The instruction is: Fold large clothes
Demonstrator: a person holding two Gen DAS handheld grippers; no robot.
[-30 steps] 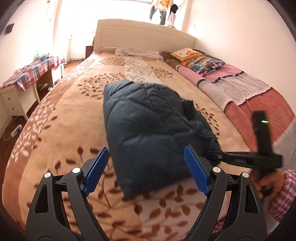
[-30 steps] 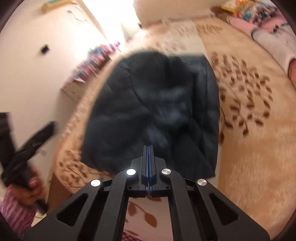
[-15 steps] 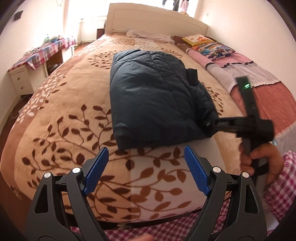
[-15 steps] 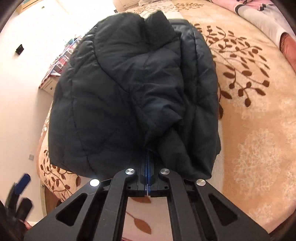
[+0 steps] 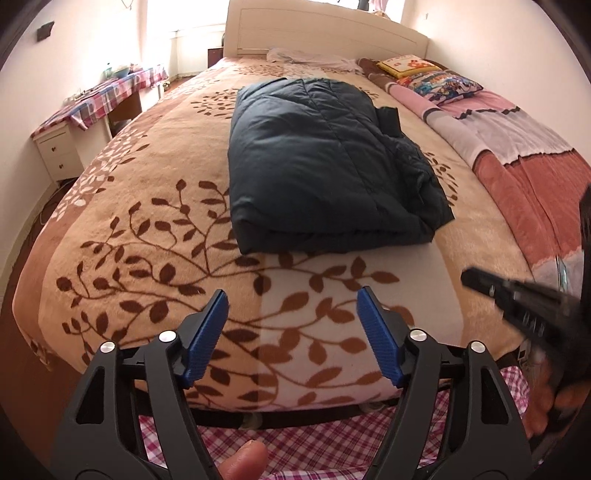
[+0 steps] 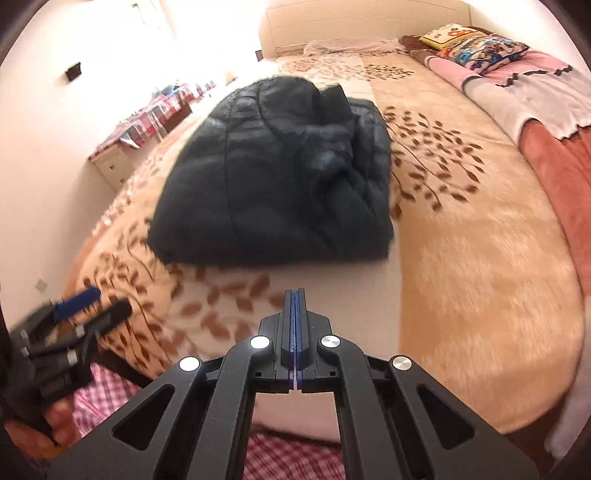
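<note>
A dark navy quilted jacket lies folded into a thick bundle on the bed's leaf-patterned beige blanket; the right wrist view shows the same jacket. My left gripper hovers over the foot of the bed, short of the jacket, its blue-padded jaws closing with nothing between them. My right gripper is shut and empty, pulled back from the jacket's near edge. The left gripper also shows blurred at the lower left of the right wrist view, and the right gripper's black body shows at the right of the left wrist view.
Pink and red striped bedding and patterned pillows lie along the bed's right side. A white headboard stands at the far end. A low white cabinet with a checked cloth stands left of the bed. The person's checked pink clothing is below.
Both grippers have drawn back toward the foot of the bed. The right gripper, which was over the jacket's edge half a second ago, now sits clear of it. The left jaws have narrowed.
</note>
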